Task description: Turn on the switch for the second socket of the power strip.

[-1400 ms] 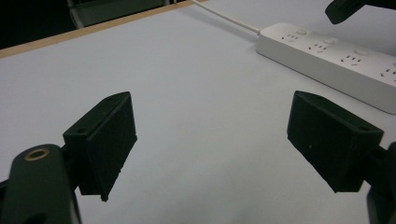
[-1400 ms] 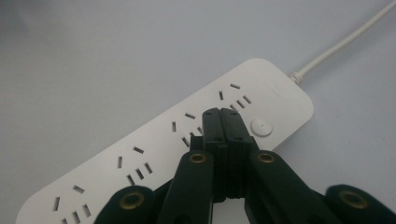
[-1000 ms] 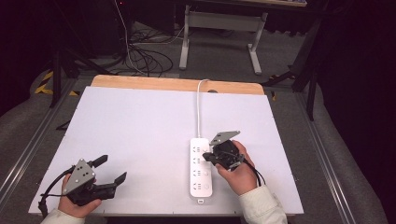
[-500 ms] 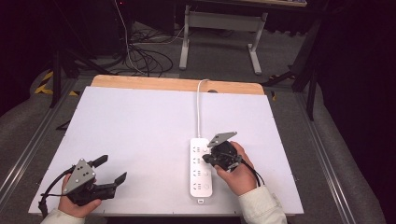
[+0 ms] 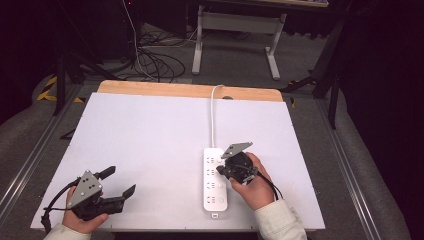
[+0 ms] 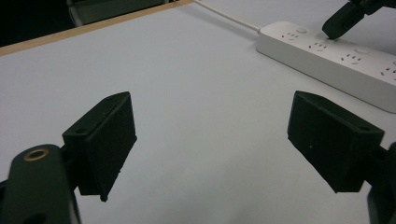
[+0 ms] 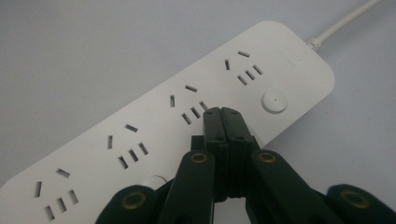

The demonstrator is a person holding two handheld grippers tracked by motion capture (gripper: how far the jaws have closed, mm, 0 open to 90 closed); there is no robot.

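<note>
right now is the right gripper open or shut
Shut: in the right gripper view the two jaws of the right gripper press flat together with nothing between them, tips over the power strip.

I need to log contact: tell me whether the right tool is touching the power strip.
Touching. In the left gripper view the right tool's shut tip sits on the power strip's top face with no gap showing.

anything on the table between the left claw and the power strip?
Nothing: bare white table between the left claw and the power strip. The high view and the left gripper view both show it.
</note>
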